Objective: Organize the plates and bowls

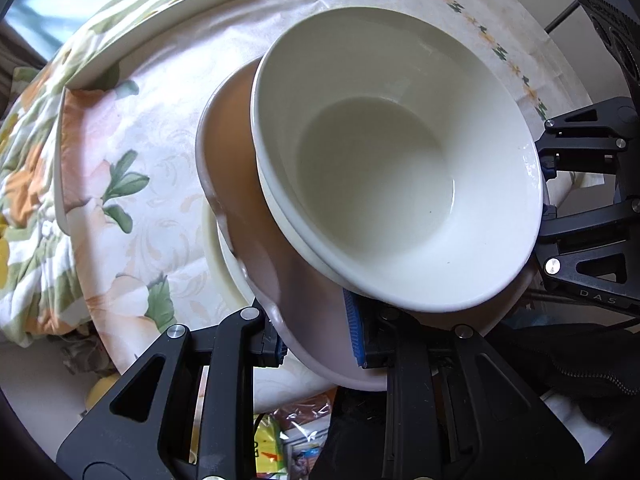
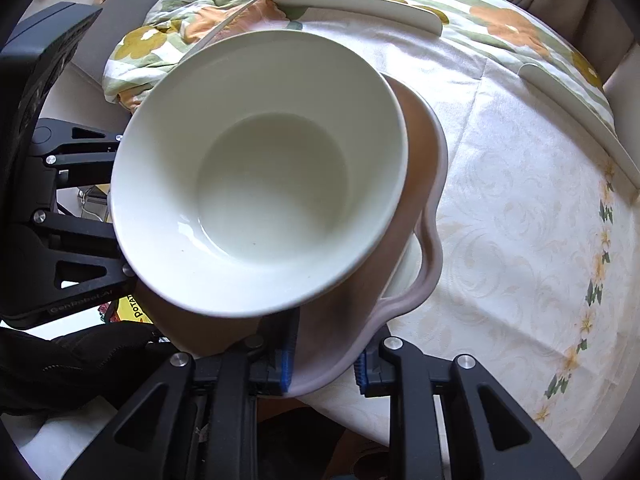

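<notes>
A stack of white bowls [image 1: 392, 168] sits in a pinkish-grey scalloped plate [image 1: 236, 168]. In the right wrist view the white bowls [image 2: 260, 176] fill the middle, on the same plate [image 2: 428, 184]. My left gripper [image 1: 316, 336] is shut on the plate's near rim, one blue pad above it and one below. My right gripper [image 2: 324, 360] is shut on the plate's rim from the other side. The plate is tilted and lifted a little over the table. Another white dish [image 1: 224, 256] shows under the plate.
The round table [image 2: 520, 240] has a cream floral cloth. White flat plates lie at its far edge [image 1: 160, 28] [image 2: 356, 4] and at the right [image 2: 580, 120]. A flowered bedspread [image 1: 24, 184] lies beyond. Packets [image 1: 276, 444] lie on the floor below.
</notes>
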